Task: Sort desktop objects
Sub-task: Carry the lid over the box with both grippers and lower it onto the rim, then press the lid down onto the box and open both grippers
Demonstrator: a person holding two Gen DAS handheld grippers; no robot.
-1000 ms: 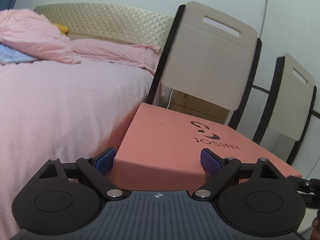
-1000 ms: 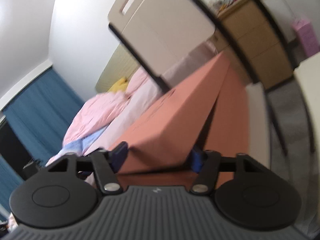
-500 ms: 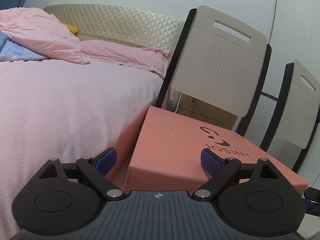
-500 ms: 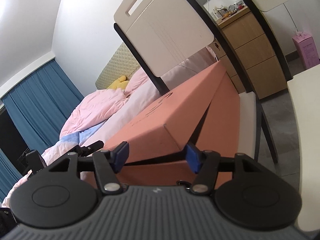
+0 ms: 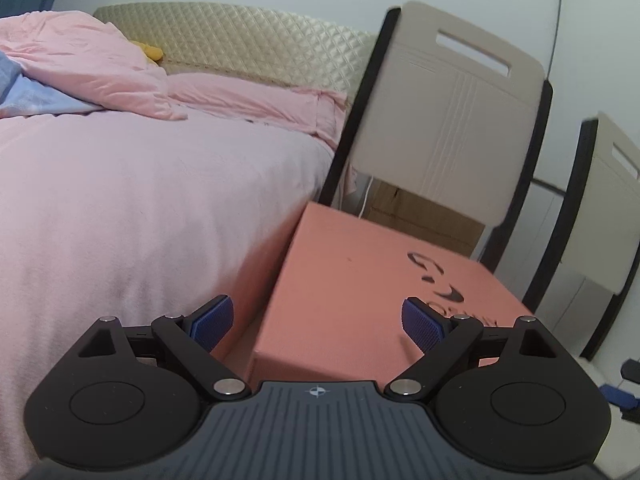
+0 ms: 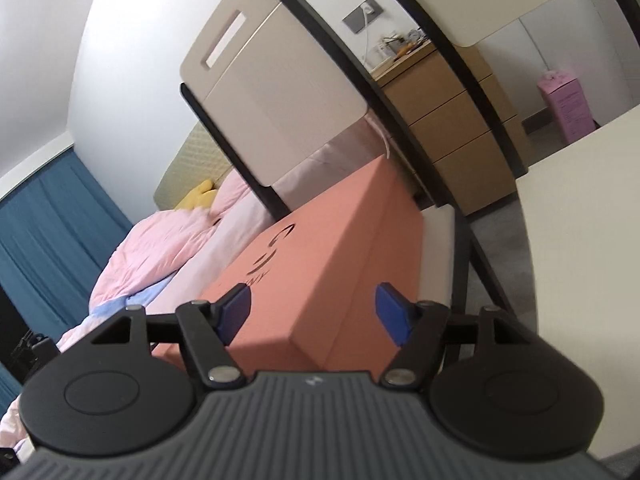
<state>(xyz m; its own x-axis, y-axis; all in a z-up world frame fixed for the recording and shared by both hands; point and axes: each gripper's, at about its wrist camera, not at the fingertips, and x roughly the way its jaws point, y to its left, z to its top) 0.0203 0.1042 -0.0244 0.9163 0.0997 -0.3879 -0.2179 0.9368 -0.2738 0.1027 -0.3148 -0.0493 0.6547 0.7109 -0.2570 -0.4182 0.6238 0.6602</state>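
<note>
1. The salmon shoebox sits closed on the chair seat beside the bed
2. Left gripper and right gripper both gape wide, holding nothing
3. Sorting looks barely begun: no desktop objects visible

A bed with pink bedding is seen at nine o'clock, a quilted headboard behind it. A beige chair back is seen at one o'clock; wooden drawers beyond.
</note>
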